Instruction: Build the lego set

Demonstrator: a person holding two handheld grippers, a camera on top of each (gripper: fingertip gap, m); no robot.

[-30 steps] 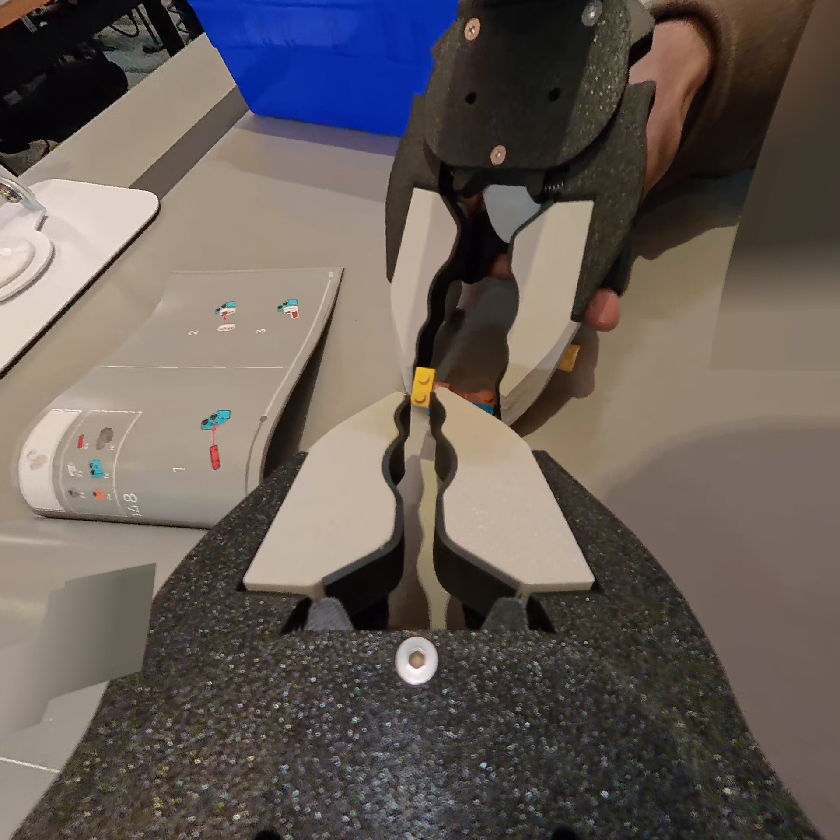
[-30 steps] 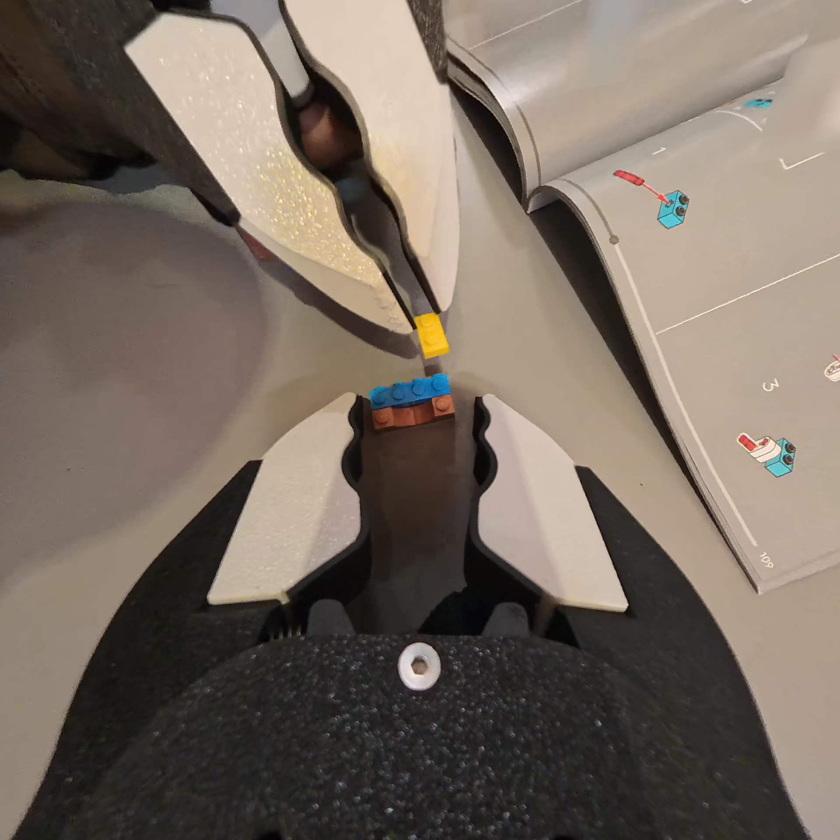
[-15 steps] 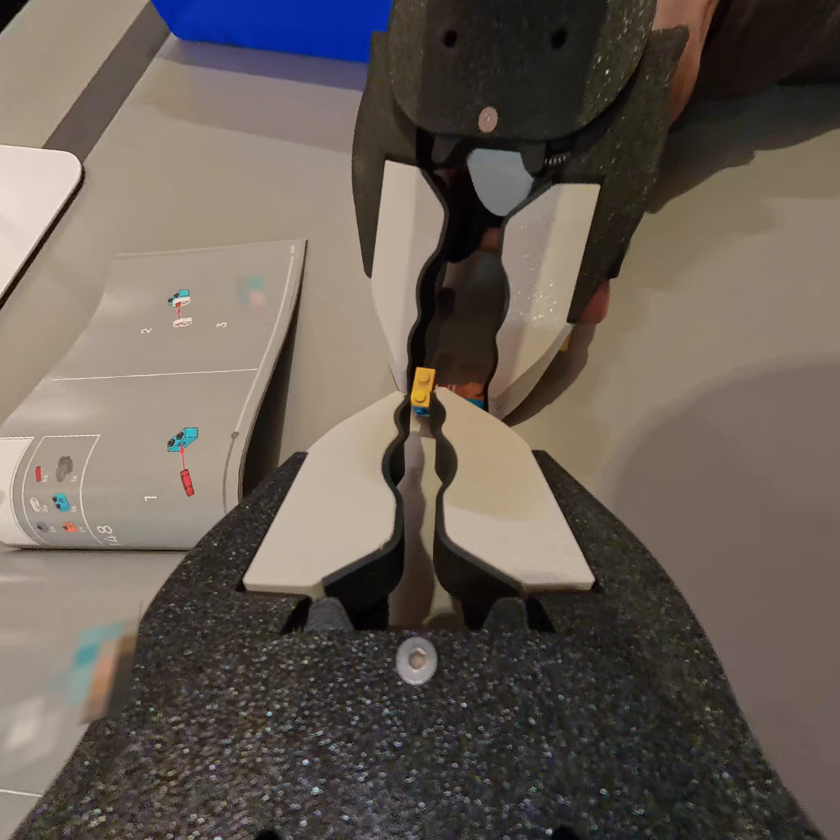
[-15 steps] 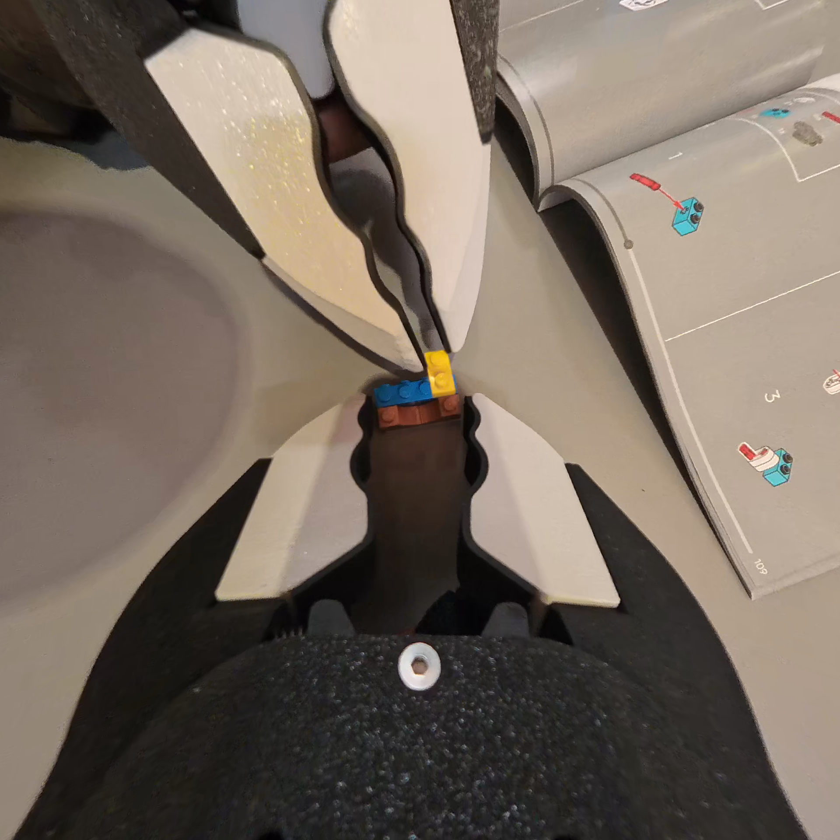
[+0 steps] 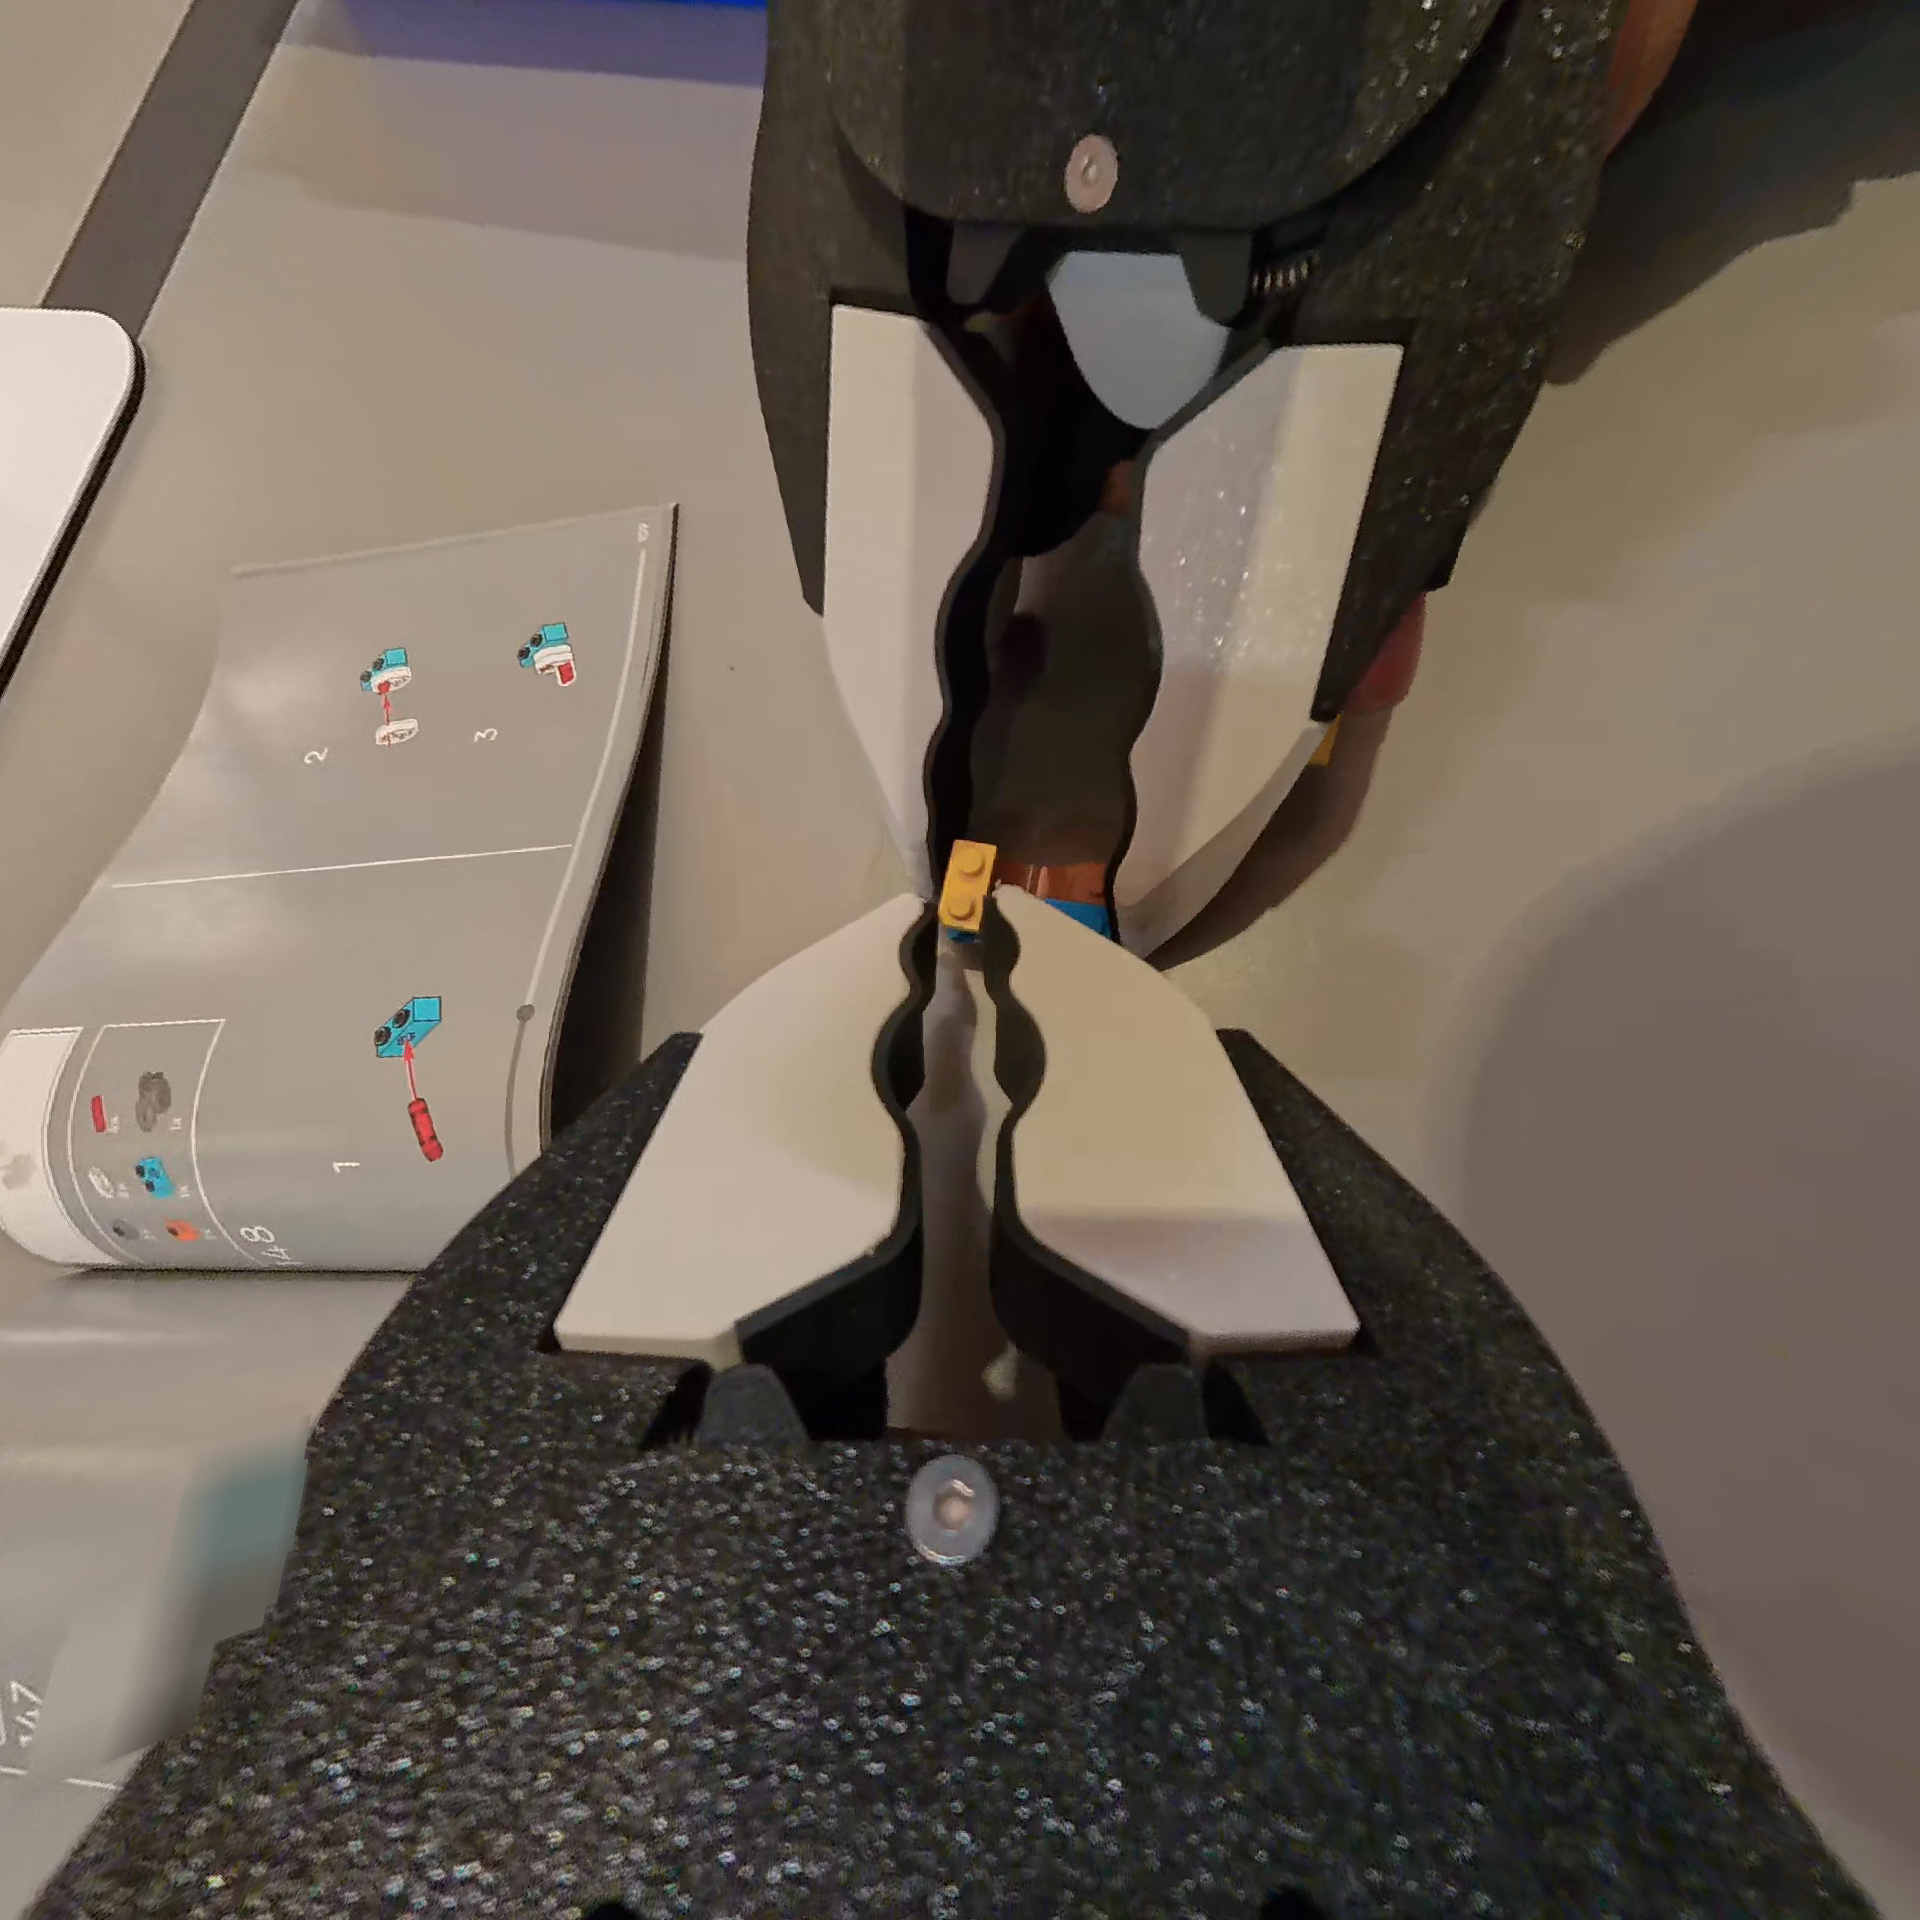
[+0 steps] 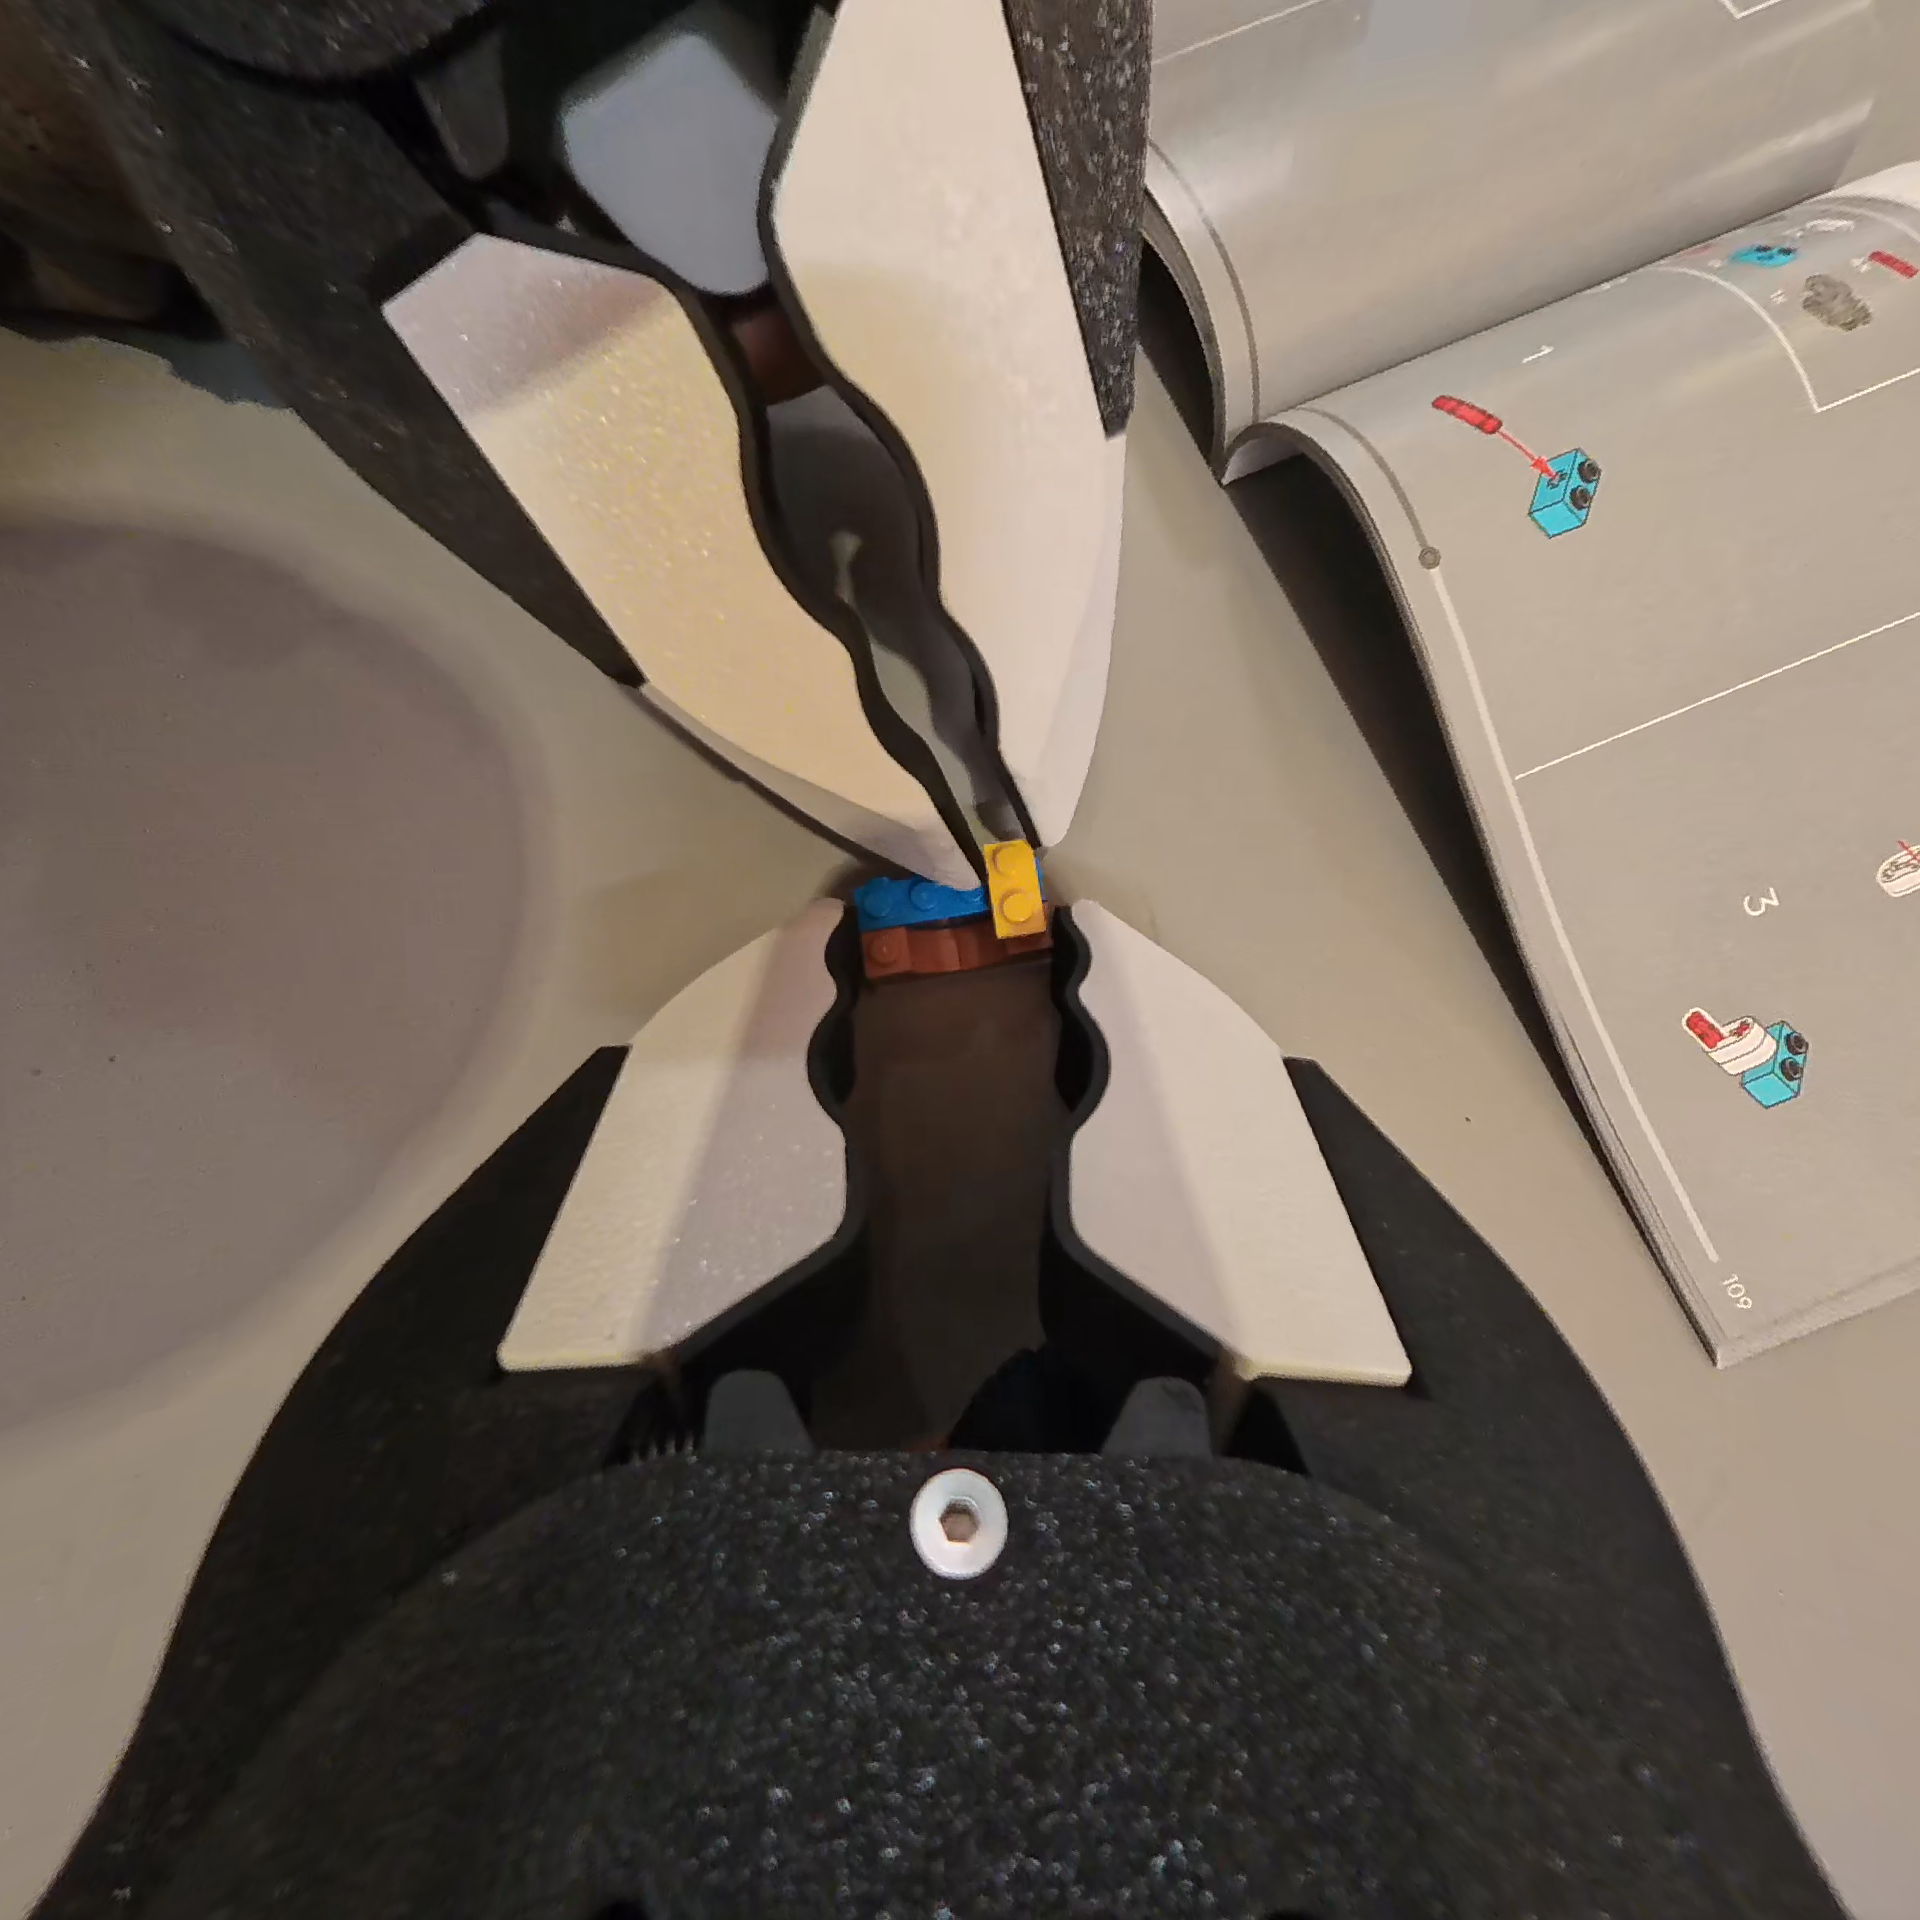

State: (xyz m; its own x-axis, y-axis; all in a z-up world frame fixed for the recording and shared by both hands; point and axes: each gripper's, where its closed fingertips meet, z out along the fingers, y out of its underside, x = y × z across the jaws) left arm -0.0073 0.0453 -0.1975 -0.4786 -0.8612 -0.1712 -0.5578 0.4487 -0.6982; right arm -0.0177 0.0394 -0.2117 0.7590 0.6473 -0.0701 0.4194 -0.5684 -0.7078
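My left gripper (image 5: 961,914) is shut on a small yellow two-stud plate (image 5: 966,883). My right gripper (image 6: 956,920) is shut on a stack of a blue plate (image 6: 914,899) over a brown plate (image 6: 935,951). The two grippers meet tip to tip above the grey table. The yellow plate (image 6: 1013,888) lies across the right end of the blue plate and touches it. In the left wrist view the blue plate (image 5: 1081,916) and brown plate (image 5: 1060,878) show behind the yellow one. The left gripper also shows in the right wrist view (image 6: 1003,836), and the right gripper in the left wrist view (image 5: 1023,873).
An open grey instruction booklet (image 5: 343,894) lies on the table left of the left gripper; it also shows at the right in the right wrist view (image 6: 1662,727). A white tray corner (image 5: 52,436) sits at far left. A hand (image 5: 1387,665) holds the right gripper.
The left gripper has brought the yellow plate forward from a gap away onto the right end of the blue plate. Both grippers have drawn closer together.
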